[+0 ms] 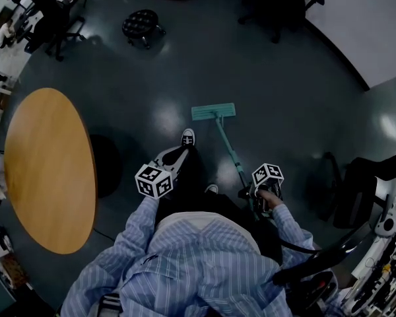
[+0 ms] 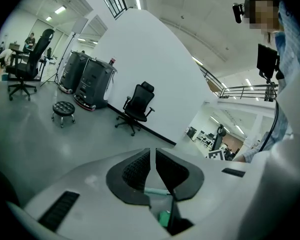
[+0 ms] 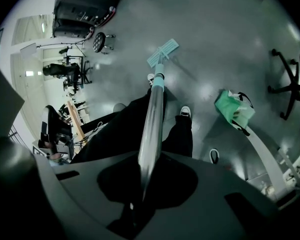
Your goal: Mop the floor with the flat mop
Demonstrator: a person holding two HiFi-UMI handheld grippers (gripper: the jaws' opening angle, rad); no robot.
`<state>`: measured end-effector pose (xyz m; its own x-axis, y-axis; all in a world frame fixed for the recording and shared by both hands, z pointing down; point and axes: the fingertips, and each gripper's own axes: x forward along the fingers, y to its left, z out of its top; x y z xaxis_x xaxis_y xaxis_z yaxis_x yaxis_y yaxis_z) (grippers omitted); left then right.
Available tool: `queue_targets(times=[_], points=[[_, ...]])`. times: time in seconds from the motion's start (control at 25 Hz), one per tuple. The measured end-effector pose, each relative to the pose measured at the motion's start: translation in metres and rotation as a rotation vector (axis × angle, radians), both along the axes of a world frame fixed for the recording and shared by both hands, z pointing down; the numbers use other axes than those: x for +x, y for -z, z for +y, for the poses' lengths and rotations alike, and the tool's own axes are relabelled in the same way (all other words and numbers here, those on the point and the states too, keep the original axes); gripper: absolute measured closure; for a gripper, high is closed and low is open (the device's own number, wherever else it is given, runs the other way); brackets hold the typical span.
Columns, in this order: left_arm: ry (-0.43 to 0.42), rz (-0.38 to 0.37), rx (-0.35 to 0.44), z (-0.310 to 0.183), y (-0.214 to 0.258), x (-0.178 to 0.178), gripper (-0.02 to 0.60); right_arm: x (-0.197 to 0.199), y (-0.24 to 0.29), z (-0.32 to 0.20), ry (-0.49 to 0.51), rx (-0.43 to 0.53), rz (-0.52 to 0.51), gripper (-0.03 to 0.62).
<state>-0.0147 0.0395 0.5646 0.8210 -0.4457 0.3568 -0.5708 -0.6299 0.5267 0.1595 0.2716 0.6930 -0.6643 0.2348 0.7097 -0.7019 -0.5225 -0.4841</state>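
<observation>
The person wore a blue-and-white striped shirt [image 1: 198, 256], dark trousers [image 1: 193, 177] and dark sneakers [image 1: 188, 137] with white toe caps, while the grey left gripper [image 2: 153, 160] and right gripper [image 3: 140, 184] each bore a white cube [image 1: 154, 180] printed with black square markers.

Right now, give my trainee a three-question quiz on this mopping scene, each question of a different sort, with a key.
1. What does the left gripper hold?
2. Which grips the flat mop's handle? A. left gripper B. right gripper C. both
3. True or false: the mop head rests on the round wooden table.
Key: 1. Nothing; its fingers are together. 2. B. 3. False; it lies on the floor.
</observation>
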Motion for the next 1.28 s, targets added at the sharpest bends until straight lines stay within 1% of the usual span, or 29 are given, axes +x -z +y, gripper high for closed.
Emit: queue_targets(times=[0.16,0.4,0.6,0.72,1.04,1.28], points=[[-0.010,-0.005,-0.004,-0.046,0.000,0.000,0.546,-0.004,-0.001,-0.059,-0.016,0.005,0.000,0.540],[-0.022,0.027,0.007,-0.124,0.016,-0.004,0.546,-0.017,0.002,-0.155,-0.029,0.003,0.003,0.540],[-0.056,0.036,-0.008,-0.186,0.013,-0.003,0.546,-0.026,-0.002,-0.242,-0.053,0.009,-0.002,0.540],[-0.070,0.028,-0.014,-0.216,0.008,-0.003,0.546,-0.031,-0.005,-0.295,-0.057,0.008,-0.002,0.540],[-0.052,0.024,-0.069,-0.274,-0.019,-0.017,0.546,-0.030,-0.032,-0.438,-0.048,0.032,0.035,0.540],[-0.013,0.012,-0.122,-0.307,-0.045,-0.035,0.546,-0.032,-0.054,-0.561,-0.095,0.072,0.043,0.542]])
